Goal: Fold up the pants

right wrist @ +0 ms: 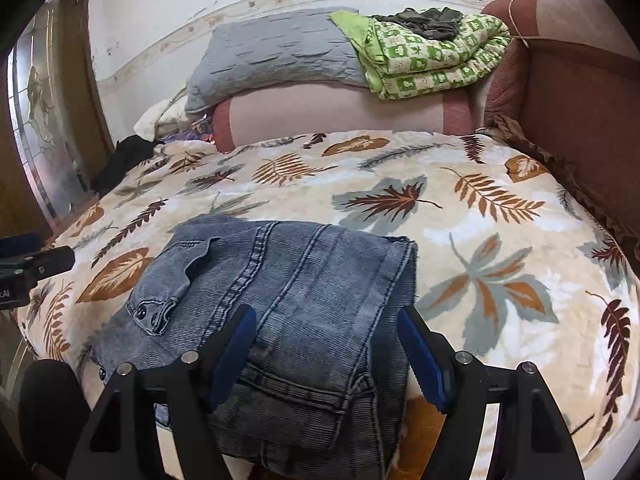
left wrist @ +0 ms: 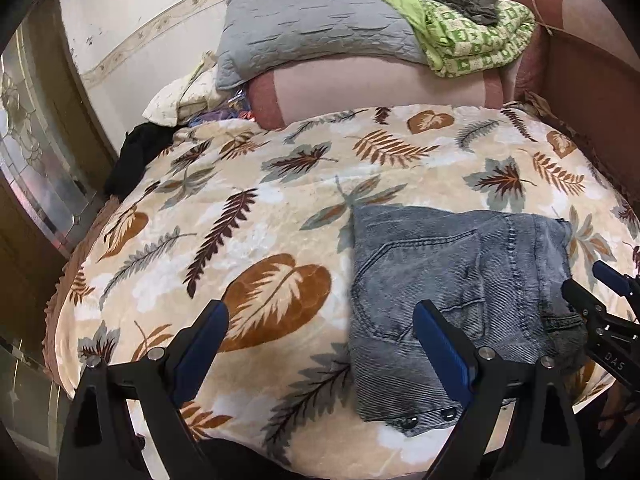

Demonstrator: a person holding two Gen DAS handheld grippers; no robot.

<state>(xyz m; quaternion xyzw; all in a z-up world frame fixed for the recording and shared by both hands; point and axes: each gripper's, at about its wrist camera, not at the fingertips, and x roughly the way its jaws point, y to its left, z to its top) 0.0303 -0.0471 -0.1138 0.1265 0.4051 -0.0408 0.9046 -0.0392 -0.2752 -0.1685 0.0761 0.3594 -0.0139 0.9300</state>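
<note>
We stand at the near edge of the bed [right wrist: 500, 240], which carries a blanket with a leaf pattern. At its far end lie a pink bolster [right wrist: 332, 114], a grey pillow [right wrist: 276, 56] on it, and a green quilt [right wrist: 432, 56] beside the pillow.

The pants [right wrist: 288, 300] lie on the blanket close to the near edge. They are grey-blue denim and are already folded into a compact, thick rectangle. Its long axis runs from us toward the far end of the bed, with the waistband rivets at the near left corner.

The right gripper [right wrist: 326, 354] is directly over the near end of the pants, jaws apart, with one finger on each side of the near right part of the packet. It holds nothing. The left gripper [left wrist: 320, 340] is also spread and empty; it hangs over bare blanket, and the pants [left wrist: 460, 288] lie to its right, with only its right finger above the left edge of the denim.

So the right hand is the nearer one. We judge the fold to be nearly finished; if one more fold or a smoothing is needed, it would go along the long axis, from the near end away from us.
</note>
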